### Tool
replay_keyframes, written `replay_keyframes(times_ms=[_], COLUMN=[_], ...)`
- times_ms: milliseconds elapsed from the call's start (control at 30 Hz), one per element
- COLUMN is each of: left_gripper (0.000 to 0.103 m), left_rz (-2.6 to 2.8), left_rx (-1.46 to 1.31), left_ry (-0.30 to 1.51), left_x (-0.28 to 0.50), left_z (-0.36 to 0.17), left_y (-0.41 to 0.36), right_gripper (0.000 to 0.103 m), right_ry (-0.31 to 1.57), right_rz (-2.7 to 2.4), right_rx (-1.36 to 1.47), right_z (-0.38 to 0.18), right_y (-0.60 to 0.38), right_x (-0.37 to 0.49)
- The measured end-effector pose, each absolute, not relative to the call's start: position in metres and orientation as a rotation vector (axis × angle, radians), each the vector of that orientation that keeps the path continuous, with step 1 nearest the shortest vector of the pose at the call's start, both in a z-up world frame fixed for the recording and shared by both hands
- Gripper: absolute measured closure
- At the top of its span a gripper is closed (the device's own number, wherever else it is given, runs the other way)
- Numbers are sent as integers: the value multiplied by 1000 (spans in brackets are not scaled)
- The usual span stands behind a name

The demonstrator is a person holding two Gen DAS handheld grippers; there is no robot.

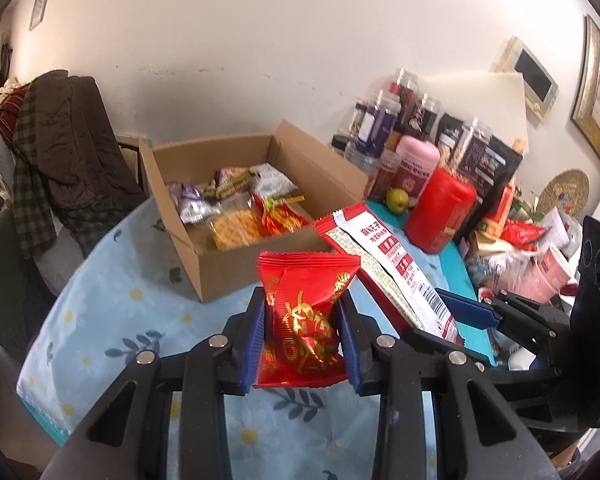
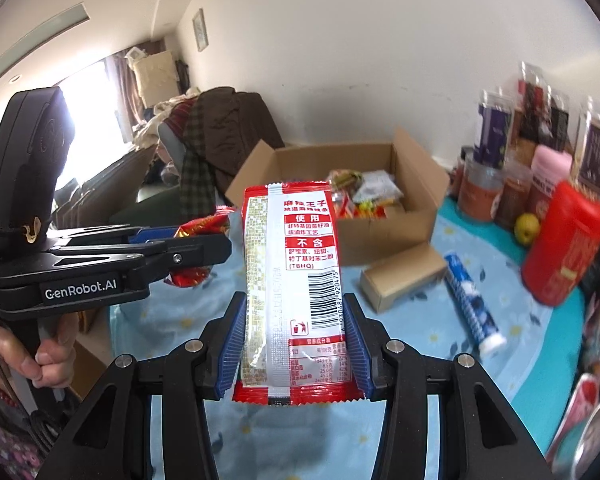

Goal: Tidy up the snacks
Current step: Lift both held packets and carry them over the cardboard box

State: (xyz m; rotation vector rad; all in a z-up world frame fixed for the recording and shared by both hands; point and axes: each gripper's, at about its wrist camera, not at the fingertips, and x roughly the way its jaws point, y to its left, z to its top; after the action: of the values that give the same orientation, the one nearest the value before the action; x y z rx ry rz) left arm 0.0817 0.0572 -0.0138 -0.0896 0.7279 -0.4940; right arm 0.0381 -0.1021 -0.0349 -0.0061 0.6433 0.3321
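The left gripper (image 1: 302, 320) pinches a red gold-printed snack pack (image 1: 306, 312) above the floral cloth (image 1: 112, 280); the right gripper (image 2: 296, 340) clamps a long red-and-white pack (image 2: 294, 280). Both hang just short of the open box (image 1: 228, 256), which already holds snacks (image 1: 240, 204).

small red foil snack packet with gold print (image 1: 304, 312) held upright, long red-and-white spicy strip pack (image 2: 296, 292) held back-side up, open cardboard box (image 1: 236, 256) half full of snacks
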Motion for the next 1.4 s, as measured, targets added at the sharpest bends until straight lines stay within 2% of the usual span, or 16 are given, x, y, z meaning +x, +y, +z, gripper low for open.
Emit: replay_keyframes(times_ms=[967, 1400], left_gripper=[69, 69], left_rz=[-469, -446], left_rx=[-79, -49], left_ry=[492, 481], left_x=[185, 263], left_z=[63, 62], left_y=[67, 63], right_gripper=[57, 57], right_ry=[458, 417], right_rz=[352, 321], right_rx=[-76, -78], right_z=[38, 47], right_y=[-101, -103], right_x=[148, 218])
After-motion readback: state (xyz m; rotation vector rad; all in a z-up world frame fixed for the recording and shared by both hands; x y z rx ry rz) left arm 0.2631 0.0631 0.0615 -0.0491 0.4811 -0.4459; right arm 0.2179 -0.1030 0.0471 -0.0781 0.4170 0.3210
